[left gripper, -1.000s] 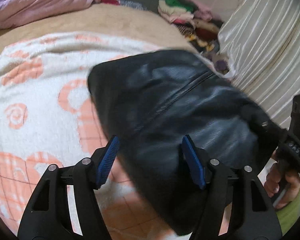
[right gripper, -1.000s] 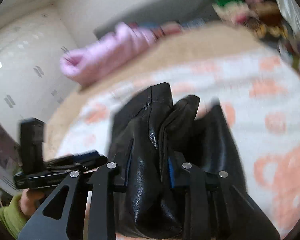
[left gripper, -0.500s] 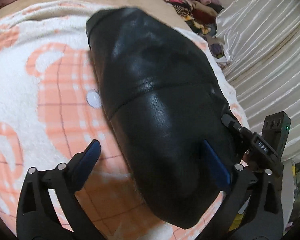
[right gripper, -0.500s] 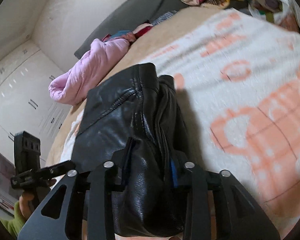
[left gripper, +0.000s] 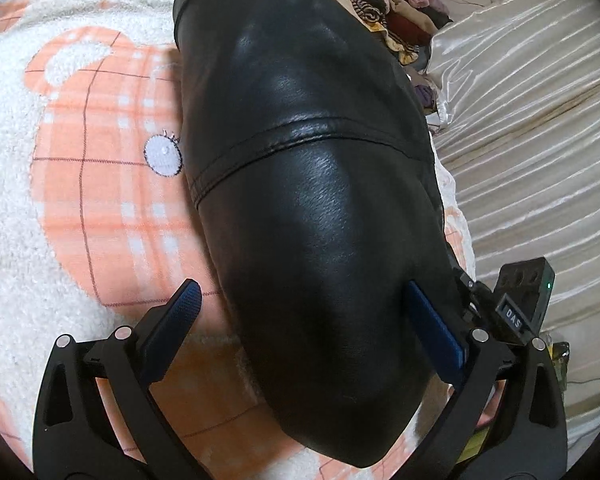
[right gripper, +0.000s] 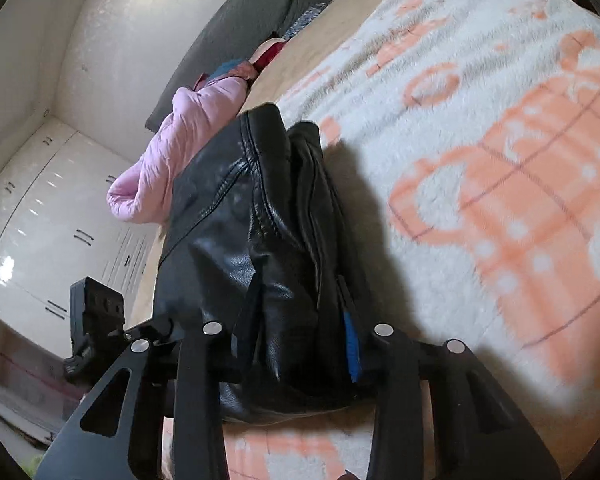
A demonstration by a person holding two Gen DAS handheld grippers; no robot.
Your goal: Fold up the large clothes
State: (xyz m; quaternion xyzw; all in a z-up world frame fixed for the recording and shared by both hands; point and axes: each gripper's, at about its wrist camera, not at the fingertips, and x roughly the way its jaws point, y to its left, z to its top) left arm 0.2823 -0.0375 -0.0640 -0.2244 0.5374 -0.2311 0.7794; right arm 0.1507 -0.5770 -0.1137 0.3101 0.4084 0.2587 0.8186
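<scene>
A folded black leather jacket (left gripper: 320, 200) now lies on the fleecy white-and-orange blanket (left gripper: 80, 208), lower and flatter than a second ago. The left gripper (left gripper: 304, 320) has let go: its jaws stand wide, the bundle's near end between the blue pads (left gripper: 182, 312) with the left pad clear of it. The right gripper (right gripper: 296, 320) is closing on the bunched layers at the other end, leather between its jaws. The fold looks nearly set down. Beyond the jacket lies a pink puffer coat (right gripper: 180, 152).
</scene>
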